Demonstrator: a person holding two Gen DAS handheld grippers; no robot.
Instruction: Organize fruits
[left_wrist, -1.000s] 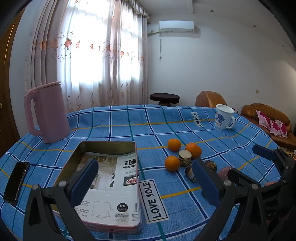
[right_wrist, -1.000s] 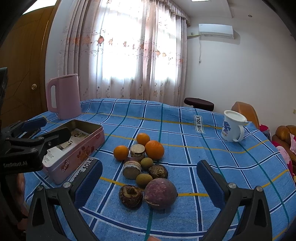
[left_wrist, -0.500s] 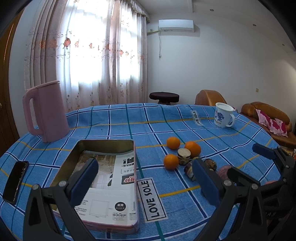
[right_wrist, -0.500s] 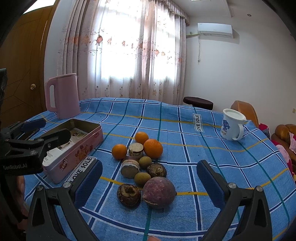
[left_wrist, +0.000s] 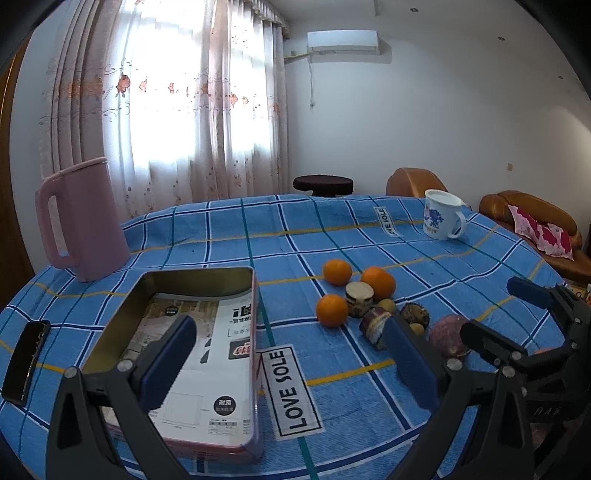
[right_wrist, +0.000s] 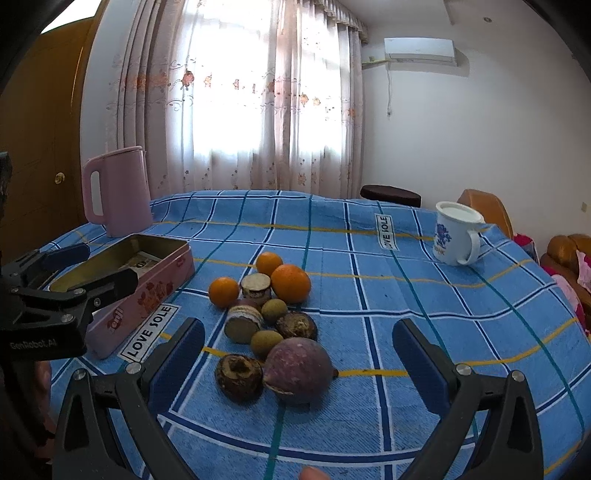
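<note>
Three oranges: the oranges (right_wrist: 290, 283) sit at the far edge of a tight pile in mid-table, none yet moved to the box.
Pile: a large purple fruit (right_wrist: 297, 370) lies nearest the right tool, touching a brown hollow-topped one (right_wrist: 239, 376); small greenish fruits (right_wrist: 274, 311) and two cut-ended cylinders (right_wrist: 255, 286) fill the gap up to the oranges.
Box: the pink tin (left_wrist: 192, 347) lies open just left of the pile, holding only printed paper.
Left gripper: the left gripper (left_wrist: 284, 365) hangs released, fingers wide apart, over the tin's near right part, gripping nothing.
Right gripper: the right gripper (right_wrist: 298, 363) is likewise spread and empty, framing the purple fruit without touching it.
Change: against the views a second ago, both cameras show almost the same scene; the table merely sits slightly lower in frame, and no fruit has shifted.
Meaning: the sorting seems still at its start, with the right tool lined up on the nearest fruit.
Bystanders: a pink kettle (left_wrist: 83, 221), a mug (right_wrist: 458, 238) and a phone (left_wrist: 26, 356) stand well apart from the pile.
</note>
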